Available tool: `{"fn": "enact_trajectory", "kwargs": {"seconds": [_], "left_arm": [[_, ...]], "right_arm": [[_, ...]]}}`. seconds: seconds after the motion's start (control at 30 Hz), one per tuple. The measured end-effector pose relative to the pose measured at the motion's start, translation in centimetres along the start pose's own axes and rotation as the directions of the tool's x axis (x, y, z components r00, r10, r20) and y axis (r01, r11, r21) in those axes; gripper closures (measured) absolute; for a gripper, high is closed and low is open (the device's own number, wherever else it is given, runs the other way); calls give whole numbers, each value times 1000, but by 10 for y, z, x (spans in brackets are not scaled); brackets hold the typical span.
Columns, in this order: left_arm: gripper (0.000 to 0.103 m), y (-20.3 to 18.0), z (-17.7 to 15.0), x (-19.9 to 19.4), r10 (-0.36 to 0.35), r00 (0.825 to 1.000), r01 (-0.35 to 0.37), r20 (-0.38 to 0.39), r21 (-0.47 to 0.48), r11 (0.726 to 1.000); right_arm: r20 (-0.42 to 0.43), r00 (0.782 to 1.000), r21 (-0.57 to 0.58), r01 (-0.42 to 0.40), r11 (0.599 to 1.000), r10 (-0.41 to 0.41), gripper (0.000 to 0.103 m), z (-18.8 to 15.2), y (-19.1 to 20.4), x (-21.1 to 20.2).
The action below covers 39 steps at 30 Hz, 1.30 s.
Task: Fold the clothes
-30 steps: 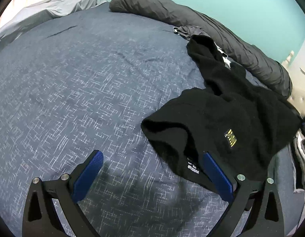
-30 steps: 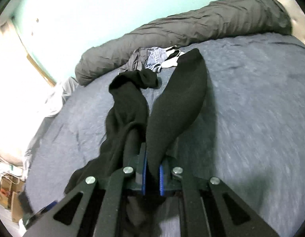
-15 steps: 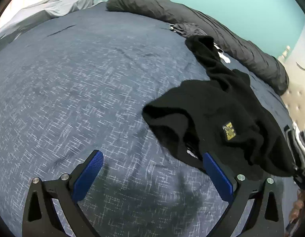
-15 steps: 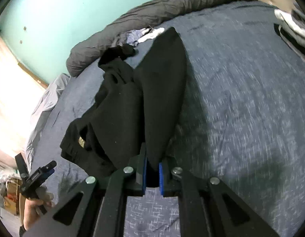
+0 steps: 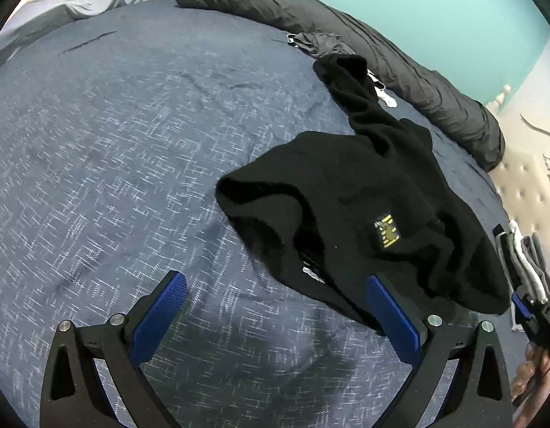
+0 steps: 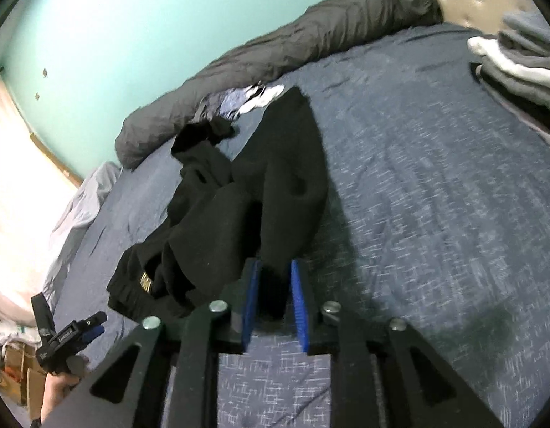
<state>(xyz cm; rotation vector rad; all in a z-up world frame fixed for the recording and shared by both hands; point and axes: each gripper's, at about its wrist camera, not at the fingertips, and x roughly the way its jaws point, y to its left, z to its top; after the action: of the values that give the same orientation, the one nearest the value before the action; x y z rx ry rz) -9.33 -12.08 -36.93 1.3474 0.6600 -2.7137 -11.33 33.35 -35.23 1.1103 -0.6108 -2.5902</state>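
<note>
A black fleece garment (image 5: pixel 346 196) with a small yellow patch (image 5: pixel 387 230) lies crumpled on the blue bedspread (image 5: pixel 132 142). My left gripper (image 5: pixel 275 280) is open just in front of the garment's near edge, and its right finger touches the cloth. In the right wrist view, one long black end of the garment (image 6: pixel 285 185) runs into my right gripper (image 6: pixel 275 271). Its blue pads stand slightly apart with the cloth loose between them. The left gripper (image 6: pixel 78 331) shows at the lower left, held by a hand (image 6: pixel 57 388).
A rolled grey duvet (image 5: pixel 346 46) lies along the teal wall. Small grey and white clothes (image 5: pixel 321 42) sit against it. A stack of folded clothes (image 6: pixel 517 57) rests by the tufted headboard (image 5: pixel 524 185). Cardboard boxes (image 6: pixel 14 356) stand on the floor.
My right gripper pulled the black end nearer and lower, and its pads parted a little. The garment has settled more on the bed. My left gripper stayed open near the garment's edge.
</note>
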Motion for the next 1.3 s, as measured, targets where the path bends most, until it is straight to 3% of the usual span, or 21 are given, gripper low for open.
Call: {"fn": "enact_trajectory", "kwargs": {"seconds": [0.1, 0.23, 0.5, 0.87, 1.13, 1.3], "left_arm": [[1, -7, -5, 2, -15, 1000, 15, -16, 5, 1000], [1, -22, -16, 9, -37, 998, 38, -48, 8, 999], [1, -32, -31, 10, -76, 995, 75, -64, -23, 997], [3, -50, -40, 1, -57, 997, 57, -52, -4, 998], [17, -70, -43, 20, -69, 991, 68, -113, -12, 998], [17, -87, -47, 36, -101, 982, 98, -157, -23, 995]], "right_arm": [[39, 999, 34, 14, 999, -15, 61, -6, -12, -11], [57, 998, 65, 22, 998, -26, 53, -15, -27, -11], [71, 997, 156, -19, 988, 8, 53, -39, -49, 2], [67, 993, 143, -103, 984, 94, 52, -41, -45, 13], [91, 991, 158, -115, 981, 102, 52, -35, -52, 9], [97, 990, 178, -122, 976, 106, 52, -34, -55, 8]]}}
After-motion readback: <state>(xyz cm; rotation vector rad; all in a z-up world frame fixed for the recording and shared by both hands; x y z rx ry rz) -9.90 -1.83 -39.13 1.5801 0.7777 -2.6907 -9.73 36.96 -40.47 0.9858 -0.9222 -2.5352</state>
